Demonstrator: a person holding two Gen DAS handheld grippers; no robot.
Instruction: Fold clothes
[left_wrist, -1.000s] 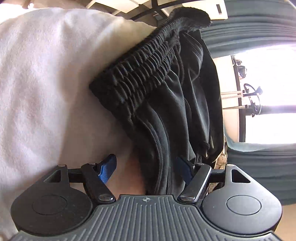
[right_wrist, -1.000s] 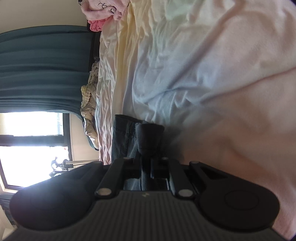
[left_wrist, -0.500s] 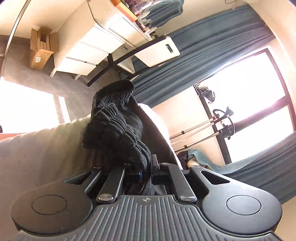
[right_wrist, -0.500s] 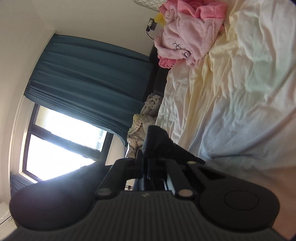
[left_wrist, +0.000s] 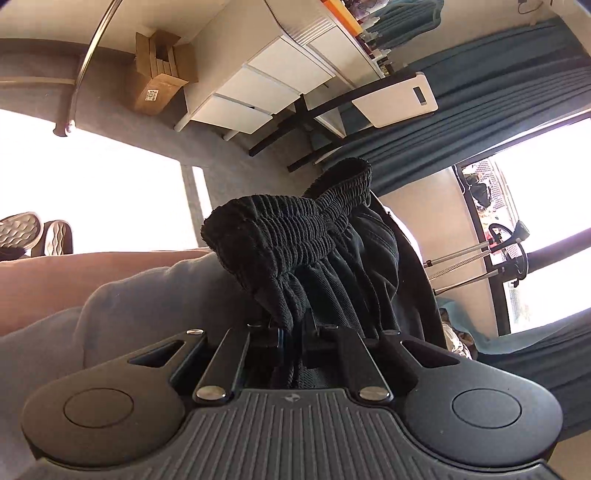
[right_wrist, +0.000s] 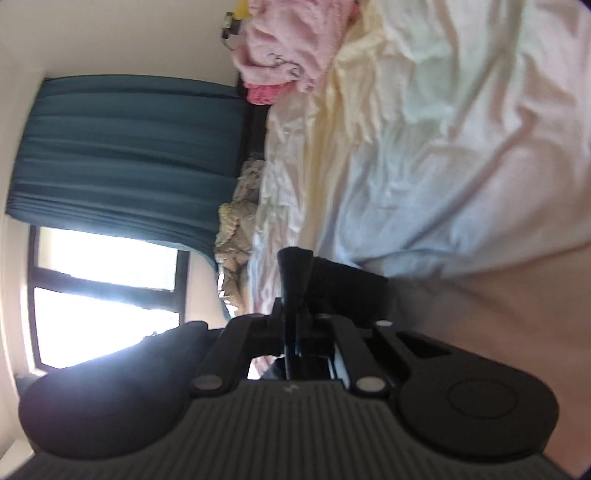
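Black ribbed waistband (left_wrist: 291, 236) bunches straight ahead, at twelve o'clock from the left hand-held gripper (left_wrist: 291, 338), whose jaws have just closed onto it; shorts (left_wrist: 365, 269) hang away toward one and two o'clock. Right hand-held gripper (right_wrist: 295, 325) is clamped fully on a thin dark fold (right_wrist: 295, 273) of the same garment, I judge, also at twelve. Garment is lifted between both tools, clear of the bed (right_wrist: 443, 147). Long axis presumably runs gripper to gripper; neither looks nearer. Left view gives waistband texture and the drawer unit (left_wrist: 273, 88); right view alone shows rumpled bedding and a pink clothes heap (right_wrist: 288, 44) at twelve, blurred.
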